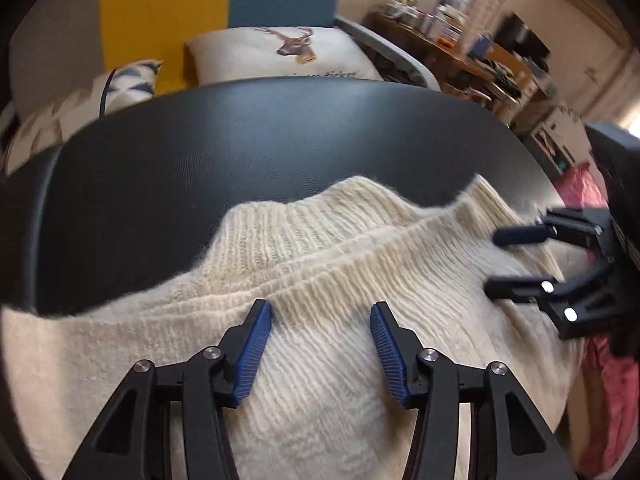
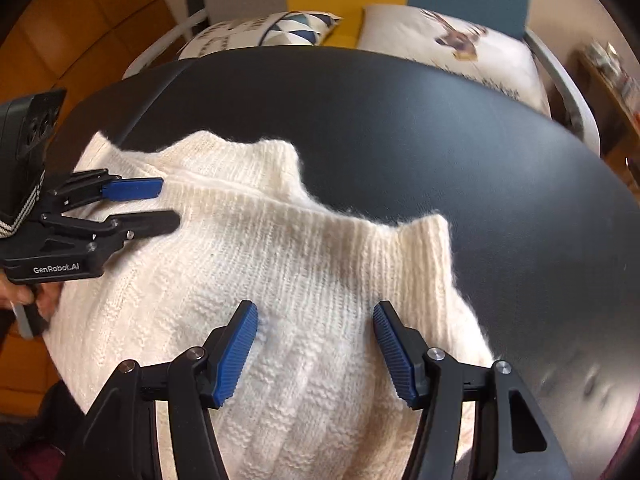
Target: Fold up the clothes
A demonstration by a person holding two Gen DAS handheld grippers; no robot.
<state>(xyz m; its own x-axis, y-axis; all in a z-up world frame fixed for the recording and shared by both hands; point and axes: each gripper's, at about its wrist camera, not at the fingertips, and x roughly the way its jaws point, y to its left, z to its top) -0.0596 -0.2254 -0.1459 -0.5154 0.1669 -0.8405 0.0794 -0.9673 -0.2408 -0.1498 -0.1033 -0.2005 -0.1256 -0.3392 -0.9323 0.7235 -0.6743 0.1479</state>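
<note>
Cream knit sweater (image 1: 320, 280) lies spread across a black table (image 1: 200, 152), its ribbed far edge rumpled and running crosswise, left to right, just ahead of both grippers. Left gripper (image 1: 320, 316) hovers over the left part of the garment, blue pads parted with only knit showing in the gap and nothing pinched; seen from the right wrist camera, it comes in from the left side, a hand (image 2: 40, 300) wrapped around its grip. Right gripper (image 2: 316, 316) stands over the right part of the sweater, jaws likewise apart and empty, the ribbed hem a short way beyond its tips. Each tool points steeply down at the fabric, so the cloth lies directly below and ahead rather than off to one side. Neither arm appears clearly closer to the far edge; the two look set side by side along the garment's width, which suggests a paired pinch of the hem as the likely next step. Whether any pad touches the wool cannot be told. Beyond the table sit a deer-print cushion (image 1: 292, 52) and a triangle-patterned cushion (image 2: 280, 28); pink cloth (image 1: 608, 384) shows at the right margin. No container is in view.
</note>
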